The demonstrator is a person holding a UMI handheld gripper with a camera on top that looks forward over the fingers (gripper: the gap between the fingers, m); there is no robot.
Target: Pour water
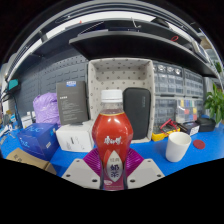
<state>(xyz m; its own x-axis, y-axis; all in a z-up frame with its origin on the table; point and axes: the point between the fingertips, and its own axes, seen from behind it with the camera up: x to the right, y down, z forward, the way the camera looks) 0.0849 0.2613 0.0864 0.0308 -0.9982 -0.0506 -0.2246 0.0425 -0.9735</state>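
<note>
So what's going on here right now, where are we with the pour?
The hand-held gripper is shut on a bottle of red liquid, held upright with its white cap on, above a blue table. A white cup stands on the table off to the right, beyond the fingers. The bottle is not tilted, so pouring has not begun.

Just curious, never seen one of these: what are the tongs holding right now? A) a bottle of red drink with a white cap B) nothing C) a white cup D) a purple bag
A: the tongs clamp the red bottle from both sides.
</note>
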